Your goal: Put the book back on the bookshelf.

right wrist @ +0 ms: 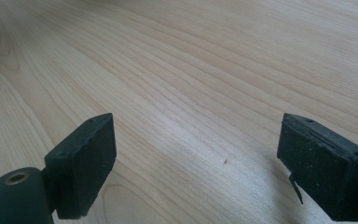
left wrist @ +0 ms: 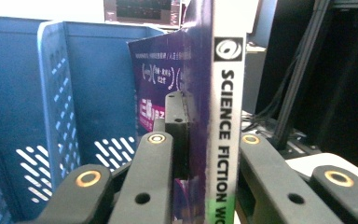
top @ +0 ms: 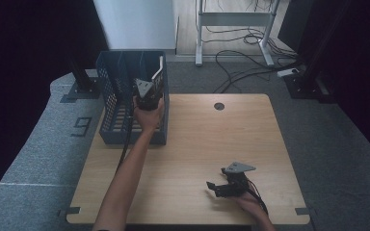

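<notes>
Holding a book [left wrist: 223, 116] upright by its spine, the left hand-held gripper [top: 147, 96] is clamped on it over the blue basket [top: 107, 86] in the upper left of the high view. The book stands at the right compartment of the basket, beside a perforated divider [left wrist: 58, 107]. I judge the step is placing the book into the basket. The next move calls for lowering it straight between the walls, then loosening the grip. The right hand-held gripper [top: 214, 186] rests on the table [top: 197, 139] at the lower right, its jaws apart and holding nothing.
</notes>
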{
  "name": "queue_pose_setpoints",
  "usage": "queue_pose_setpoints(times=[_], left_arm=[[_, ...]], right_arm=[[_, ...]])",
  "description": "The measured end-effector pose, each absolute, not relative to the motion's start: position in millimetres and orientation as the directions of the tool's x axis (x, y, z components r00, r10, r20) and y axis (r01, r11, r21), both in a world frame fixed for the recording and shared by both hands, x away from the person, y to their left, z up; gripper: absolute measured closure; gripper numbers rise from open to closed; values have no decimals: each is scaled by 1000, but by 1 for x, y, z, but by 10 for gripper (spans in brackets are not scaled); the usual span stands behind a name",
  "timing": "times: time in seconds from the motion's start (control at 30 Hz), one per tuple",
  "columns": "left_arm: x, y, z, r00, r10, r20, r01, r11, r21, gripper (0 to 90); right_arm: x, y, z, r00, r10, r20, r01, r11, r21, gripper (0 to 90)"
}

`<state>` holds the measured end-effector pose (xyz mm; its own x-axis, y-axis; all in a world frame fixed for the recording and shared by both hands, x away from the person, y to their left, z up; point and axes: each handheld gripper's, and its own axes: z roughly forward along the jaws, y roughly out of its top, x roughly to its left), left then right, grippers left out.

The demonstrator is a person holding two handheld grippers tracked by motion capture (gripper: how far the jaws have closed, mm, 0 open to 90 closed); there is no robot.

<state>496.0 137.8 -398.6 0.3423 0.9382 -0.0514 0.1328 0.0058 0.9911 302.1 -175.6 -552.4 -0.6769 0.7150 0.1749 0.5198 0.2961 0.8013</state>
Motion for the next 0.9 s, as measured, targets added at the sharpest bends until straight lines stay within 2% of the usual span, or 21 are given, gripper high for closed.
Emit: queue_pose_setpoints(times=[0.07,0.3,0.37,0.67,0.73,0.83,0.87,0.9], left_arm=[[492,137,-400,349,937,-34,132,-13,991,806],[480,135,-408,386,922,17,144,-79,986,700],[479,135,-408,391,920,22,148,-87,985,658],[480,138,-406,408,912,28,168,-105,980,583],[479,140,-405,407,913,28,167,-104,980,619],[479,143,-402,390,920,31,176,-107,979,774],[479,144,-401,368,929,31,183,-105,978,774],[480,145,-402,361,932,29,186,-103,977,820]], right_arm=[[302,-175,-553,-679,714,173,518,299,801,110],[300,-171,-552,-686,709,163,511,311,801,110],[300,-171,-552,-687,708,162,512,313,800,110],[300,-172,-552,-687,709,159,511,315,800,110],[300,-172,-552,-688,708,159,510,316,800,110],[300,-172,-552,-689,708,158,508,316,801,110],[300,-172,-552,-689,708,158,509,316,801,110],[300,-172,-552,-688,708,159,510,316,800,110]])
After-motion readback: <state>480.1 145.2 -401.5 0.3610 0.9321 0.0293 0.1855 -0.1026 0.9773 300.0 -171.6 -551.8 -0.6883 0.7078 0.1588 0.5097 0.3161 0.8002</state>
